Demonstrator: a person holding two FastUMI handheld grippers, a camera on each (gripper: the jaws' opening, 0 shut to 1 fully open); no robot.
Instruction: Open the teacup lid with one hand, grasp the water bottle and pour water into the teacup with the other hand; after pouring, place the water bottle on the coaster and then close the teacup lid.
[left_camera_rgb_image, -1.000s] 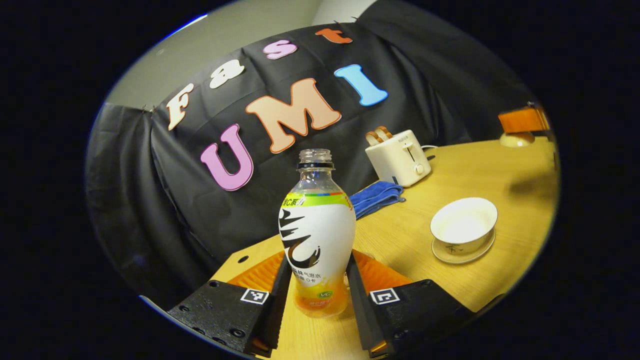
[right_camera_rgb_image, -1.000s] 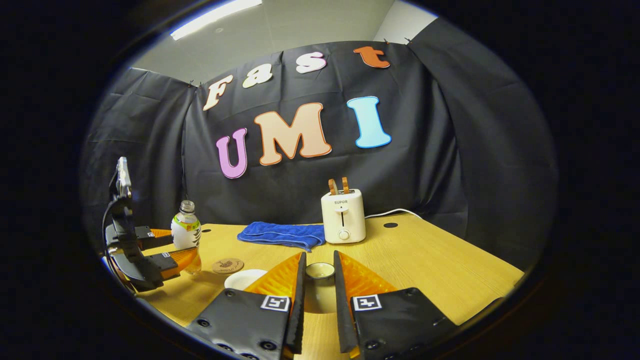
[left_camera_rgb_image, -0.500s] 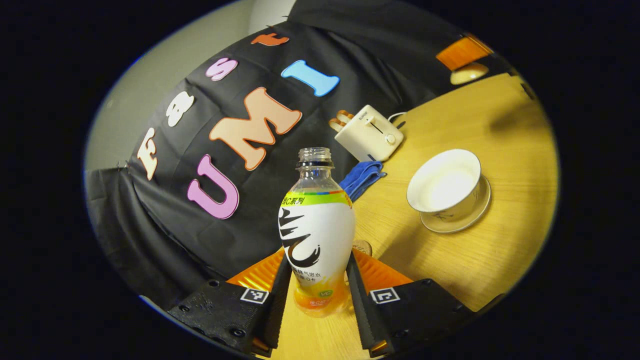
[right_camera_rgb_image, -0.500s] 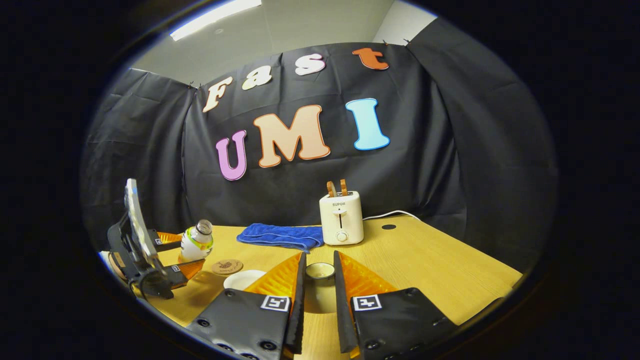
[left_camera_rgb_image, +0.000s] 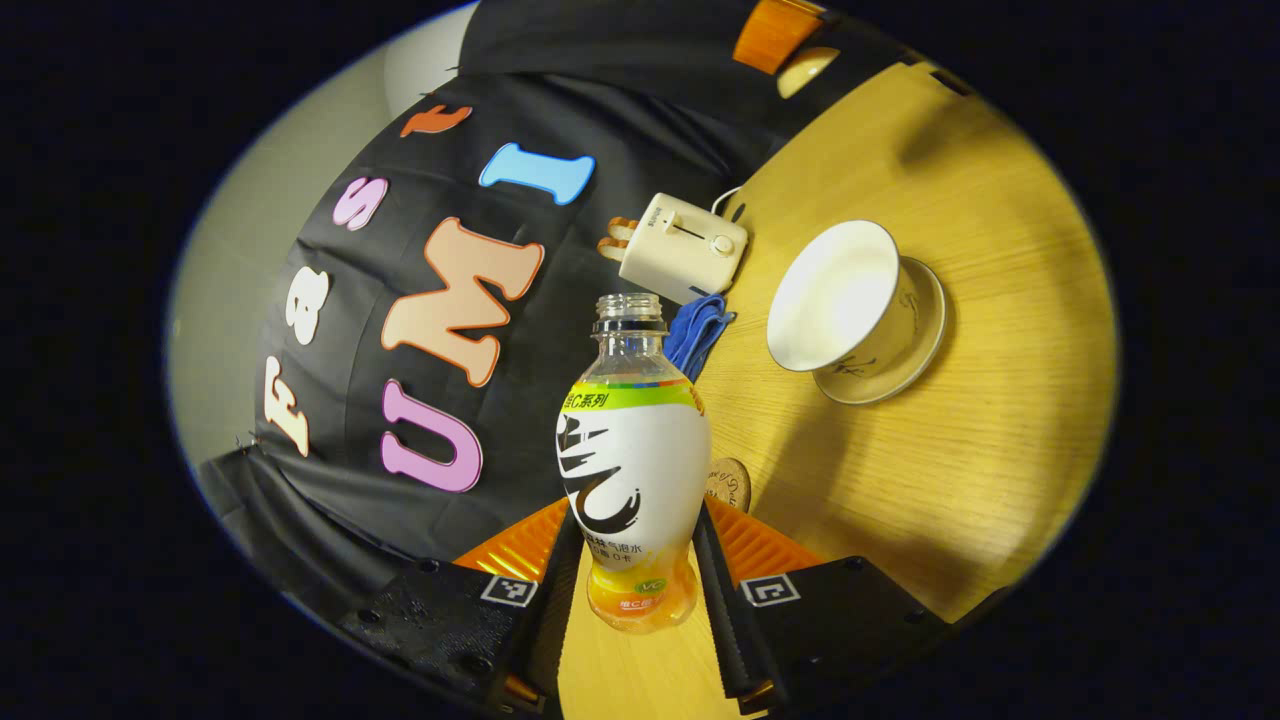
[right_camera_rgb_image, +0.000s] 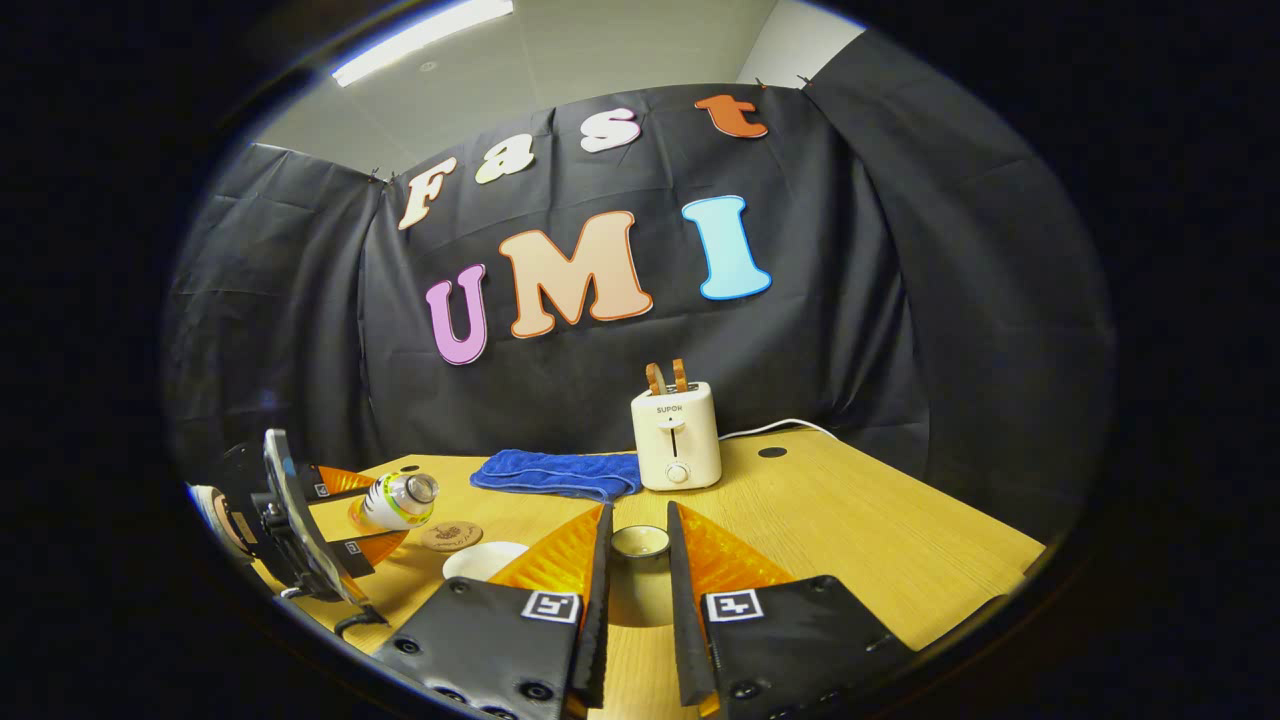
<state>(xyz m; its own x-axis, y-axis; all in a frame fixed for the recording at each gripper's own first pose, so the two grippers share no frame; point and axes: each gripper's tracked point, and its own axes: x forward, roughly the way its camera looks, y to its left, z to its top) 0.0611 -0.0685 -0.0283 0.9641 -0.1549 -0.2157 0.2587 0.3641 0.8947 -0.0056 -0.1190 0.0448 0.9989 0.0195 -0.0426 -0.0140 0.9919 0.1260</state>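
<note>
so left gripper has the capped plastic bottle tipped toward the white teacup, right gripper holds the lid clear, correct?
One error: the white-labelled plastic water bottle has no cap; the left gripper view shows its neck open. The rest holds: the left gripper grips it, tipped toward the lidless white ceramic teacup on its saucer, and the right gripper holds the small round lid off to the side.

Left gripper (left_camera_rgb_image: 640, 590): jaws clamped on the lower body of the uncapped water bottle (left_camera_rgb_image: 633, 470), one finger on each side. Teacup (left_camera_rgb_image: 840, 300): uncovered, white inside, seated on its saucer (left_camera_rgb_image: 915, 350) on the bench (left_camera_rgb_image: 950, 470). Coaster (left_camera_rgb_image: 728, 483): partly hidden behind the bottle. Toaster (left_camera_rgb_image: 683, 247) and blue cloth (left_camera_rgb_image: 695, 333) beyond.
</note>
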